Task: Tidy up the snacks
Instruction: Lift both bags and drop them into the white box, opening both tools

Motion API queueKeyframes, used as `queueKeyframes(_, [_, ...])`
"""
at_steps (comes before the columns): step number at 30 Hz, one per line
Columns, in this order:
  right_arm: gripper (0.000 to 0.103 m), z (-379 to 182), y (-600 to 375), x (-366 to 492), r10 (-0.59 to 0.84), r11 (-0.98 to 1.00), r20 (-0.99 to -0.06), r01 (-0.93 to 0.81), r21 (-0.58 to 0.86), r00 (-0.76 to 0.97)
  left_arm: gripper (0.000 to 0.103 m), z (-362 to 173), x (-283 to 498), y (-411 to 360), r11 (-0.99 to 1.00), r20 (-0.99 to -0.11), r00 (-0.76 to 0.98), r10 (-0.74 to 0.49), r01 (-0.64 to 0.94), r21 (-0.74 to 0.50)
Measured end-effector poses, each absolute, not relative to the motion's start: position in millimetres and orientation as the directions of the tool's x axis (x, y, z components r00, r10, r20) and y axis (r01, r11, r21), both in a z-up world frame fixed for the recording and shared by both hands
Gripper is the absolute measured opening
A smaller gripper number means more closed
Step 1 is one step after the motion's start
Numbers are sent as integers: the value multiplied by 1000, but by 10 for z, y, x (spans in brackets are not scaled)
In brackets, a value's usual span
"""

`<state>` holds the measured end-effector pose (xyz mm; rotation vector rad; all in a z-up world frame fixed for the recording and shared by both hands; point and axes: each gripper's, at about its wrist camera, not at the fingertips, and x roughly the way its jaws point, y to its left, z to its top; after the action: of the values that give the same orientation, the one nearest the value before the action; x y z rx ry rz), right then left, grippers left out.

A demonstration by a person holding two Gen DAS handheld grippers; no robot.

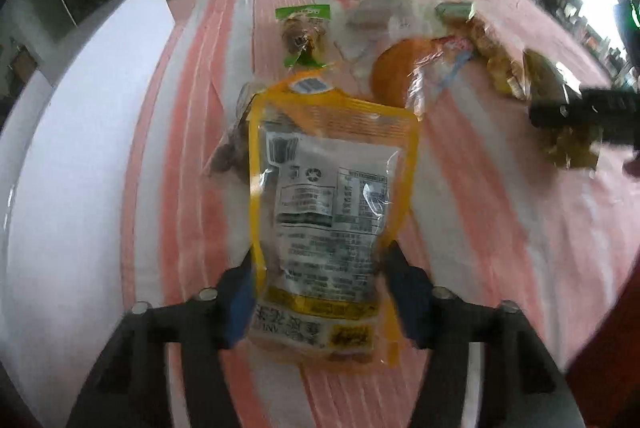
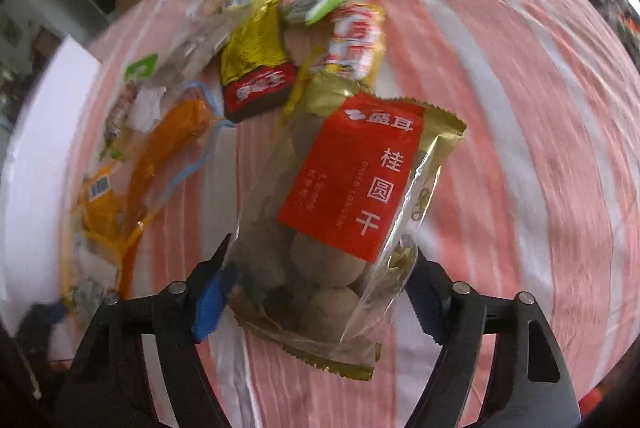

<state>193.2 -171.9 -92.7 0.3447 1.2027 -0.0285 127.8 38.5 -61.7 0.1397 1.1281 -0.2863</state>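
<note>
**What the frames left unclear**

The small print on the yellow-edged clear snack pouch (image 1: 328,203) was too blurred to read. That pouch hid most of a clear bag of brown pieces (image 1: 230,151) behind it. The far heap of mixed wrapped snacks (image 1: 496,63) smeared together. The white box (image 2: 36,163) ran off the frame's left edge.

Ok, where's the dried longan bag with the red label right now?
In the right wrist view the longan bag sits centre frame between the right gripper's fingers, over the striped cloth, just below the gold-and-red packet.
</note>
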Motion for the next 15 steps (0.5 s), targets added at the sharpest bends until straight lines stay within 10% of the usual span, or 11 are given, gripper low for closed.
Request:
queueKeyframes(8, [76,-571,-2191,1330,393,841,-777,149,520,491,54,73,1178,1160,821,-689,460,-560,192,-538])
queueKeyframes(15, [76,282,-1239,1656,558,799,-668,-103,592,492,56,977,1121,2344,896,-653,655,-380,86,-436])
